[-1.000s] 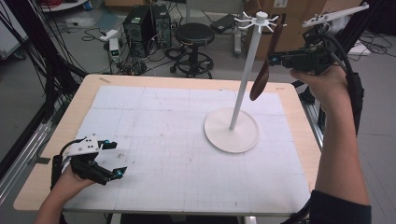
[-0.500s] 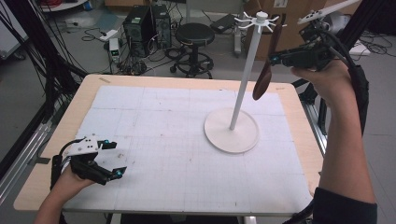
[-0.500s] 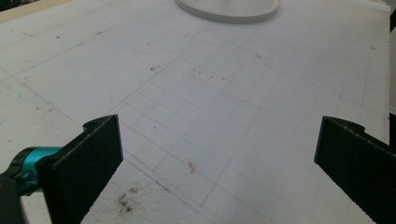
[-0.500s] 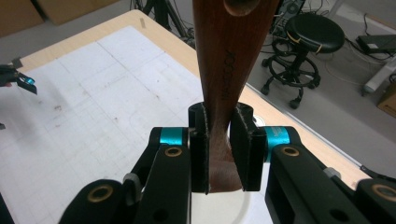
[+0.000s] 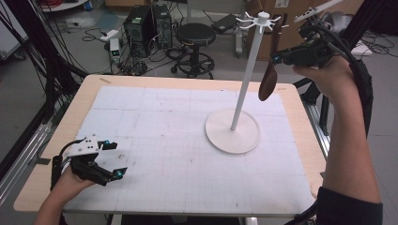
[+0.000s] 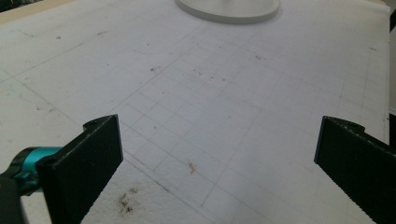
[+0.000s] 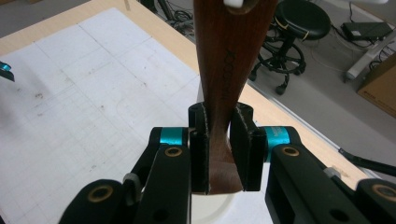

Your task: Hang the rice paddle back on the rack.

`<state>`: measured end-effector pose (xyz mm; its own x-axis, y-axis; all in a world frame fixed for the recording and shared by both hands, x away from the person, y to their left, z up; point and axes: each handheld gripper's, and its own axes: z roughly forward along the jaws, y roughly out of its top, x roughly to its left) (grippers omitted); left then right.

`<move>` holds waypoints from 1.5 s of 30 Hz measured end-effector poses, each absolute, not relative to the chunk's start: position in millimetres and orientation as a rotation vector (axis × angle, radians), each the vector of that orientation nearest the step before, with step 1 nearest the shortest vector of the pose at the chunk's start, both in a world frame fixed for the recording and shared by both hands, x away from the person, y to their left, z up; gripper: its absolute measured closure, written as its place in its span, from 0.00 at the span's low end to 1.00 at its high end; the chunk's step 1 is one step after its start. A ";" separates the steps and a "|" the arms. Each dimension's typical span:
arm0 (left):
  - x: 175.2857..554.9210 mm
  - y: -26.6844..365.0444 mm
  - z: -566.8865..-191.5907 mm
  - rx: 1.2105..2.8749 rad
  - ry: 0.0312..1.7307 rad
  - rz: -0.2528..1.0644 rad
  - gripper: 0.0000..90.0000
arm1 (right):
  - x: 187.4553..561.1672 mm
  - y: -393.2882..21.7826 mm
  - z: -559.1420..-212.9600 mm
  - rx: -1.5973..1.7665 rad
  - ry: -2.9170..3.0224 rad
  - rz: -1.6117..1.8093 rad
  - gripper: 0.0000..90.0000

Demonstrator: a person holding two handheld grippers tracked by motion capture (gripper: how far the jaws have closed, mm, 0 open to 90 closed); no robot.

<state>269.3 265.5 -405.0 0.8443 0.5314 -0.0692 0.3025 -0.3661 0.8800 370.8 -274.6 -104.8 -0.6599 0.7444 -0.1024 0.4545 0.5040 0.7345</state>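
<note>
A white stand rises from a round base on the right half of the table, with a crown of short pegs on top. My right gripper is held high beside the crown, shut on a dark wooden spoon that hangs bowl-down. In the right gripper view the pads clamp the spoon at its neck. The handle end reaches a white peg; whether it hangs on it is unclear. My left gripper rests open at the table's front left, wide apart over bare mat.
A white gridded mat covers most of the wooden table. Behind the table stand a black stool, computer towers and loose cables on the floor. The stand's base lies far ahead of the left gripper.
My right hand has raised the spoon slightly and shifted it right, nearer the stand's pegs. The left gripper has stayed where it was.
</note>
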 end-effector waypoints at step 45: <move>269.8 266.1 -400.4 1.964 0.616 0.275 0.02 | 348.9 -282.0 -163.1 0.888 2.334 1.423 0.15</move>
<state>269.8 266.1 -400.4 0.8433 0.5323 -0.0736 0.3006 -0.3537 0.8857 348.9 -282.0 -163.1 -0.7769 0.6237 0.0860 0.3619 0.3306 0.8716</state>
